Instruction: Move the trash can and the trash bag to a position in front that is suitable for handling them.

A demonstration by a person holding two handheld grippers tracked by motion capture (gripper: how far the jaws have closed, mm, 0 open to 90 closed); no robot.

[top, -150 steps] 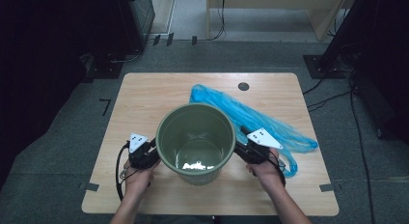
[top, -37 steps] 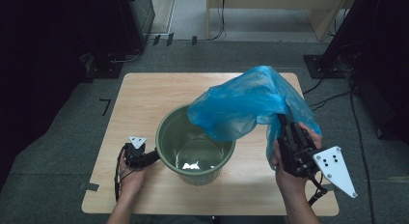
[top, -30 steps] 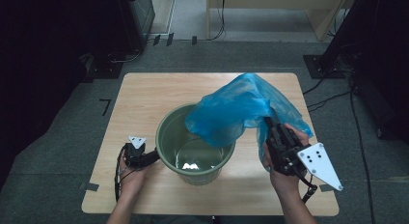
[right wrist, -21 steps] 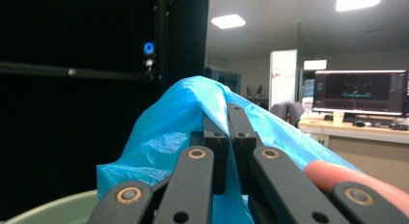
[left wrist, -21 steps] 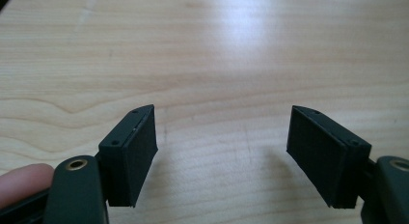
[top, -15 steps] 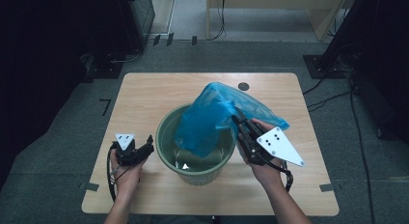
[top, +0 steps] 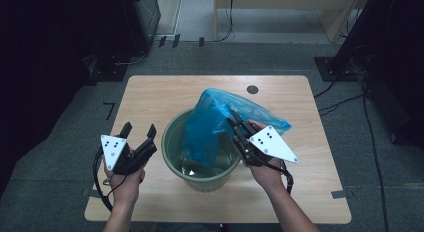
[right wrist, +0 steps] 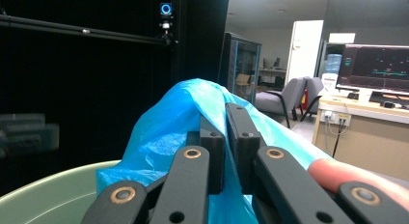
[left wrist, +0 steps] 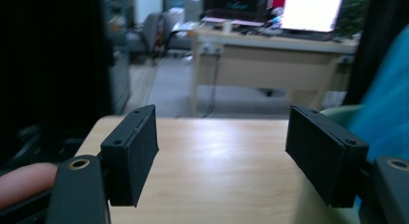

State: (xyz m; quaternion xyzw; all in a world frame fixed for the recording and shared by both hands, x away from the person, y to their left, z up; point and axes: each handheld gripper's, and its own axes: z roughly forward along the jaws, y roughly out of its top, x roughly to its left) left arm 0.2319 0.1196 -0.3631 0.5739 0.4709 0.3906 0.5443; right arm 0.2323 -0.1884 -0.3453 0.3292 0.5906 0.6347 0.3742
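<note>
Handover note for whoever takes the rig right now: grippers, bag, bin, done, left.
Right gripper: shut on the blue plastic bag, holding it above the green bin, with the bag's lower part hanging inside the bin.
Left gripper: open, nothing between its fingers, held to the left of the bin.
Bin stands on the wooden table, near its front edge.
Done: bag lifted and brought over the bin.
Left: probably take the bag's free edge with the left gripper, spread the mouth and fit it over the rim.
</note>
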